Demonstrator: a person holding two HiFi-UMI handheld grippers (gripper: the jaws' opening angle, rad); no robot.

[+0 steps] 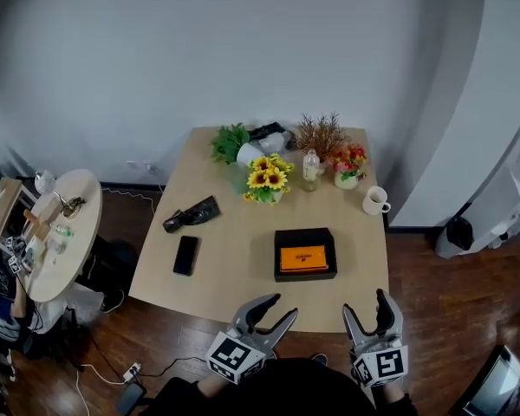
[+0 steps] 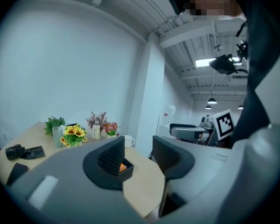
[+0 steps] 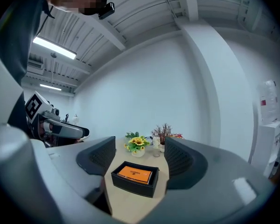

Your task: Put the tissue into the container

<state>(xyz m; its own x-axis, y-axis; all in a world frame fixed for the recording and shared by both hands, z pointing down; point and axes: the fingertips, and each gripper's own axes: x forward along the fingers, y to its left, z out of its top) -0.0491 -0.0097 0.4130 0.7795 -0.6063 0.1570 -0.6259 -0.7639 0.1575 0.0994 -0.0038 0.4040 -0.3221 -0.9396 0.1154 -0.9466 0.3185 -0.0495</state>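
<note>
The left gripper (image 1: 279, 309) and right gripper (image 1: 365, 305), each bearing a marker cube, hung just short of the near edge of the pale wooden tabletop (image 1: 234, 224), both sets of jaws parted and empty. Just beyond them stood the black rectangular open-topped container (image 1: 305, 234). What appeared to be a flat orange tissue pack (image 1: 303, 258) lay inside it, so the task looked already done. Such a pack would likely be light, soft and slick-wrapped, best pinched gently across its narrow width. A black phone (image 1: 185, 255) lay further left. A bunch of sunflowers (image 1: 267, 178) and a white mug (image 1: 375, 200) stood at the far side.
</note>
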